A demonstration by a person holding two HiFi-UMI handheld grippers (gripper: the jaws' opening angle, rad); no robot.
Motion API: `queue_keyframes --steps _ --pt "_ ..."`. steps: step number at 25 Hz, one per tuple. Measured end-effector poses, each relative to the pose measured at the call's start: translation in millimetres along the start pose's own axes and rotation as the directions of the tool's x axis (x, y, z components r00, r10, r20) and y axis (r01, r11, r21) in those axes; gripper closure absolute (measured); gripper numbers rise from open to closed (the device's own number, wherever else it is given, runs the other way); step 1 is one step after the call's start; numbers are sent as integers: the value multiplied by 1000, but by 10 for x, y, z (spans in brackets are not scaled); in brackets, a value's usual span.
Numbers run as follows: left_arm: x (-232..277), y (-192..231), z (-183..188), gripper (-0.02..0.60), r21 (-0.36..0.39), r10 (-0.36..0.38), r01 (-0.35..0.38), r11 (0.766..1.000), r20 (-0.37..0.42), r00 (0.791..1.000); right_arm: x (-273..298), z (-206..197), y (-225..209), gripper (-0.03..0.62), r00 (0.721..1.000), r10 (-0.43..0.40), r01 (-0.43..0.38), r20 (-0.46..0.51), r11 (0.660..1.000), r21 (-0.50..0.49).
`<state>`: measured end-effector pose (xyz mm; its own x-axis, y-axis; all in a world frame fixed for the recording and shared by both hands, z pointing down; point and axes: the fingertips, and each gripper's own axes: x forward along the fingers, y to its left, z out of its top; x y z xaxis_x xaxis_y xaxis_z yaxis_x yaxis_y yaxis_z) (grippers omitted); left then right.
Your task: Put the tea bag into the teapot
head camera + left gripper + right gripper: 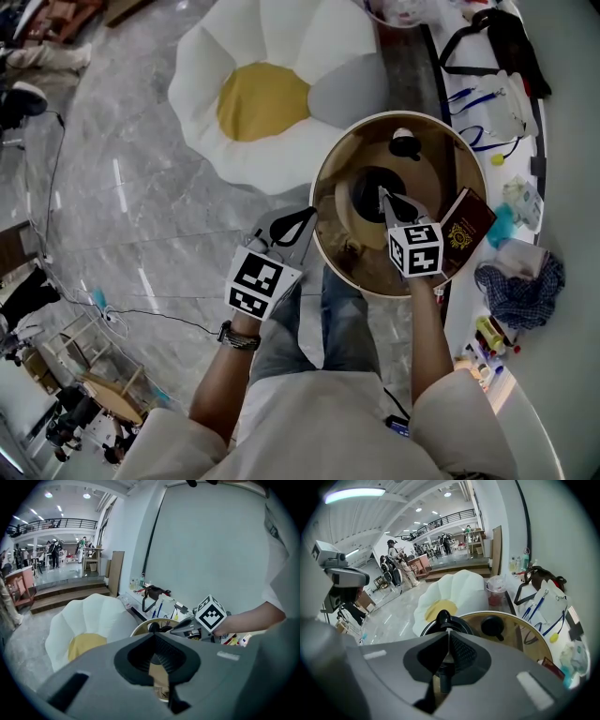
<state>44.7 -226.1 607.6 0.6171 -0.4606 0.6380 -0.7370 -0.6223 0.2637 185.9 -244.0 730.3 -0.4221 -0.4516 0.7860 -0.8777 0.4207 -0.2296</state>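
The black teapot [368, 192] [440, 623] stands uncovered in the middle of a round gold table [328, 255]. Its black lid [405, 144] [492, 626] lies behind it on the tabletop. My right gripper [382, 194] [449, 633] hovers just over the pot's mouth with its jaws shut. A pale sliver, which looks like the tea bag [447, 658], shows between the pads. My left gripper [305, 217] [153, 635] is shut with nothing in it, at the table's left rim. From the left gripper view the right gripper [177, 630] reaches in over the table [140, 628].
A maroon booklet [466, 228] lies on the table's right edge. A flower-shaped white and yellow cushion [267, 89] sits on the floor to the left. The white counter [562, 187] on the right holds lanyards, a black bag [497, 37] and a checked cloth [517, 281].
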Motion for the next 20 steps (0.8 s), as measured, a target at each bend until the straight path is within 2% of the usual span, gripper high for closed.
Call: queue_keyframes --steps 13,20 --pt "-26 -68 -79 577 7 2 -2 1000 -14 1000 -6 -63 10 518 1000 5 -5 1 1000 21" --pt "-79 -91 -111 577 8 13 -13 1000 -18 1000 -63 -48 16 514 1000 -5 4 27 1000 18"
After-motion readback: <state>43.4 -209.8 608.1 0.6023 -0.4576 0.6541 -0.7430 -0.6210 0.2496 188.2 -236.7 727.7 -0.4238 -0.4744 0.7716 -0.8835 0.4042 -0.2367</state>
